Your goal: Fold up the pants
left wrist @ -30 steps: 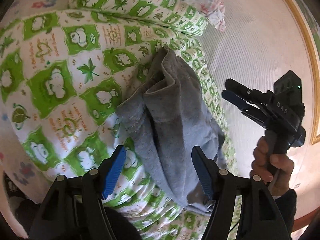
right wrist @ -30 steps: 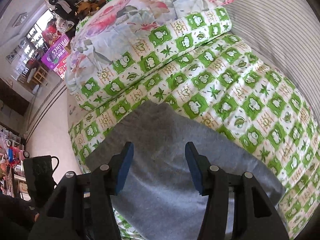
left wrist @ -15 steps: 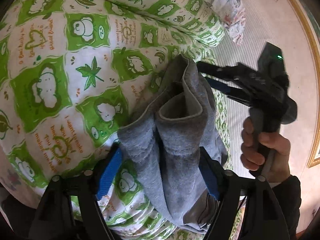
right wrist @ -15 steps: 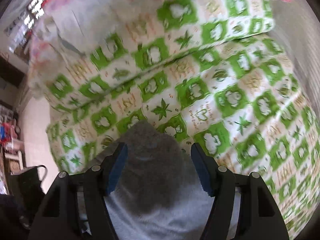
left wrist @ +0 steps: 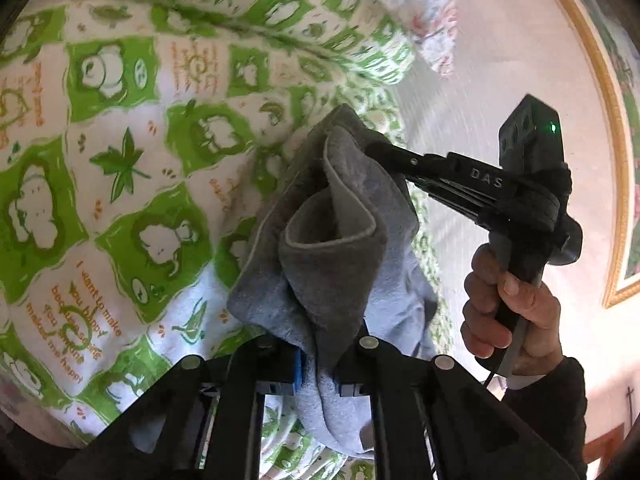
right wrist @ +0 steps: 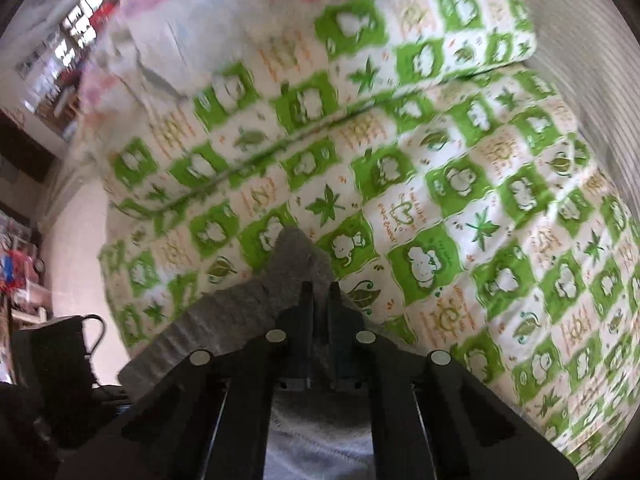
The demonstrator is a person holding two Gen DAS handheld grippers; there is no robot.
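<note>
The grey pants (left wrist: 340, 248) lie bunched on a green-and-white patterned quilt (left wrist: 120, 160). My left gripper (left wrist: 318, 376) is shut on the near end of the cloth, its blue pads pressed against it. My right gripper (left wrist: 372, 150), seen from the left wrist view, grips the far end of the pants. In the right wrist view the right gripper (right wrist: 320, 292) is shut on the grey pants (right wrist: 288, 264), with a corner of cloth sticking out past its tips. The cloth hangs folded between the two grippers.
A matching green patterned pillow (right wrist: 400, 40) and a floral pillow (right wrist: 180, 32) lie at the far side of the quilt. A striped sheet (right wrist: 580, 40) lies to the right. A gold-framed picture (left wrist: 616, 160) hangs on the wall.
Both grippers were open around the pants; both have closed on the cloth. The right gripper moved to the far end and the pants are lifted into a bunch between them.
</note>
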